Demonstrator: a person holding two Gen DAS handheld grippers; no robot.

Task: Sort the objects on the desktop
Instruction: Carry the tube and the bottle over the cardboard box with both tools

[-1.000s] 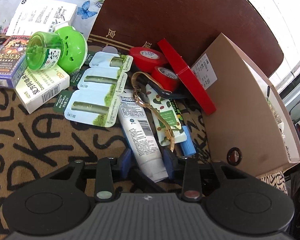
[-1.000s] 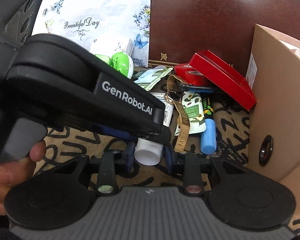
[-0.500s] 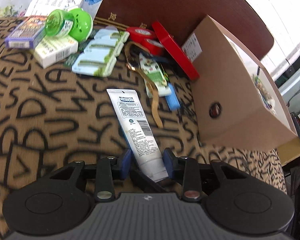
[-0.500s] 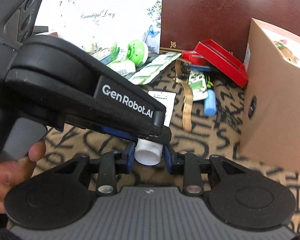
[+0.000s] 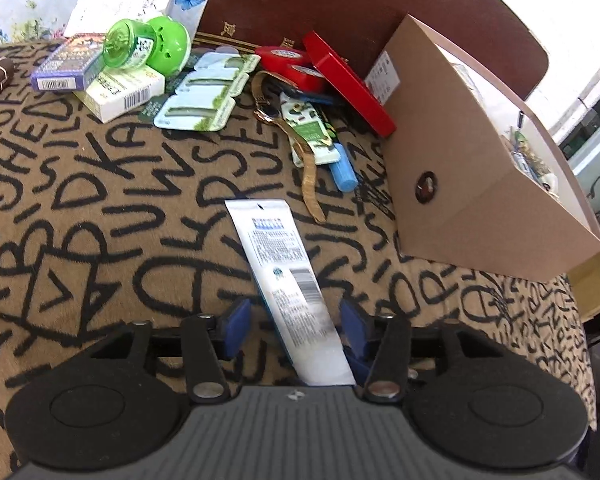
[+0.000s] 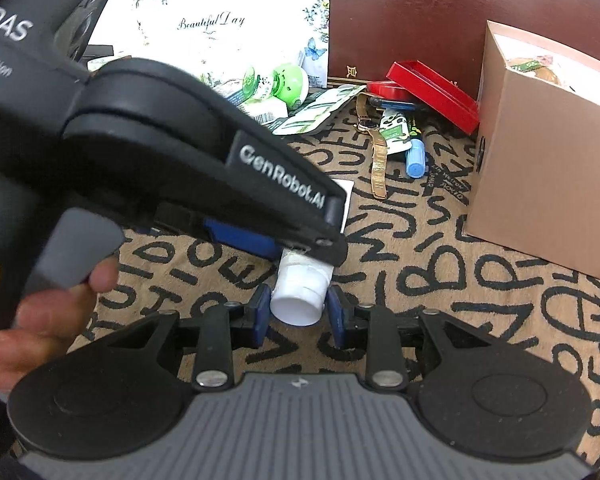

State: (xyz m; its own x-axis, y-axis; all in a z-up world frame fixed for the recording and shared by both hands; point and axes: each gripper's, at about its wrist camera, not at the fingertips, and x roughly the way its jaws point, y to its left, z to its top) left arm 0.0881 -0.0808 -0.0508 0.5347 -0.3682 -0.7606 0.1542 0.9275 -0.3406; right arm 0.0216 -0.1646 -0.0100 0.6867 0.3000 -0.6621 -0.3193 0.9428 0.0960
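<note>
A white tube (image 5: 284, 264) with blue print stretches toward the pile over the brown lettered cloth (image 5: 100, 208). My left gripper (image 5: 295, 320) straddles its lower end. Its jaws are opening: the blue pads (image 5: 236, 326) stand off the tube with cloth showing beside it. In the right wrist view my right gripper (image 6: 298, 312) is shut on the tube's white cap (image 6: 298, 304). The left gripper's black body (image 6: 180, 152) crosses above it and hides most of the tube. A hand (image 6: 40, 320) holds that body.
A brown cardboard box (image 5: 480, 200) stands on the right with items inside. The pile behind holds a red tray (image 5: 348, 84), red tape rolls (image 5: 288, 56), a gold-strapped watch (image 5: 300, 140), a blue-capped pen (image 5: 342, 172), a green bottle (image 5: 148, 42), blister packs (image 5: 204, 96) and small boxes (image 5: 120, 92).
Both grippers have drawn the tube back out of the pile toward the near side. The left pads have spread off the tube. The right gripper still clamps the cap.
</note>
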